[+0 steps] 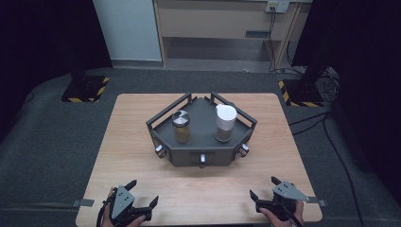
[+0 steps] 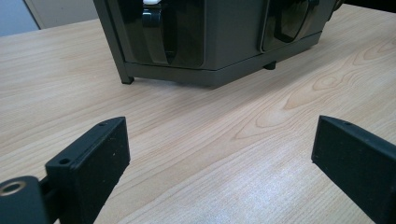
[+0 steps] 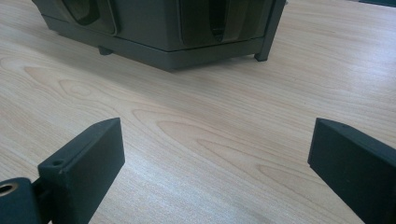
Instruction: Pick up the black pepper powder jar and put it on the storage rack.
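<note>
A dark grey angular rack stands in the middle of the wooden table. On its top shelf sit a glass spice jar with a metal lid on the left and a white-capped container on the right. My left gripper rests near the front left edge, open, with nothing between its jaws. My right gripper rests near the front right edge, also open and empty. From the left gripper, the rack's base shows ahead. It appears again as the rack past the right gripper.
The rack's front carries three small knobs. Bare wood lies between the grippers and the rack. Beyond the table are grey floor, two stands with yellow-black bases, and a cabinet at the back.
</note>
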A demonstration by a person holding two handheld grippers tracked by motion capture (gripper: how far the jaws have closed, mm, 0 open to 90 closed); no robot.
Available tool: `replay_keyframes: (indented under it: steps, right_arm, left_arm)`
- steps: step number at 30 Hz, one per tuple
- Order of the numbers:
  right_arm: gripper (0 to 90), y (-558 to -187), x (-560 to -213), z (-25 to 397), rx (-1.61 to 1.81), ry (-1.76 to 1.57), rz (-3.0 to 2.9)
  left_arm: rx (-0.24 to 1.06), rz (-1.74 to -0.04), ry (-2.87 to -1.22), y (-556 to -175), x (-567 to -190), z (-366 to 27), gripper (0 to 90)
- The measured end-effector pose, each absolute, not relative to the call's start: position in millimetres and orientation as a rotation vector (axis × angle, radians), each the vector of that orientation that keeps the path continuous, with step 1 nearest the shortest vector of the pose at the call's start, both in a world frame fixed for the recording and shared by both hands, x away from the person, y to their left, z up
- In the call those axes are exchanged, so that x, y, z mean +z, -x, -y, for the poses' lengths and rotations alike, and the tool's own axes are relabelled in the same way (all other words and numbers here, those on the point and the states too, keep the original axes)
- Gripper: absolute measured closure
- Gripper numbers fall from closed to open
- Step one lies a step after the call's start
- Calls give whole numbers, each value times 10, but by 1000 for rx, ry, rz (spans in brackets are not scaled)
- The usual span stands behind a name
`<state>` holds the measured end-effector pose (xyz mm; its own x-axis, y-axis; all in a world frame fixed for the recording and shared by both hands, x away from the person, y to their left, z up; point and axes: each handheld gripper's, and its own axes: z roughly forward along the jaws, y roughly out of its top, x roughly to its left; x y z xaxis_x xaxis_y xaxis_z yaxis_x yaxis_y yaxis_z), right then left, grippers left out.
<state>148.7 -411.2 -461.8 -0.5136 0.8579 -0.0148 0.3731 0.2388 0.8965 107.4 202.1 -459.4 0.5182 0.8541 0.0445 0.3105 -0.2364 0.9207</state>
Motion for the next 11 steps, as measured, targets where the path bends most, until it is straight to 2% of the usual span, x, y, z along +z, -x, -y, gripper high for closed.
replay_keyframes:
  steps: [11]
  right_arm:
    - [42,-1484,-4609,4106,1228,-1124,-2005]
  left_arm:
    - [706,-979,-1787,-1068,-4593,-2026,33]
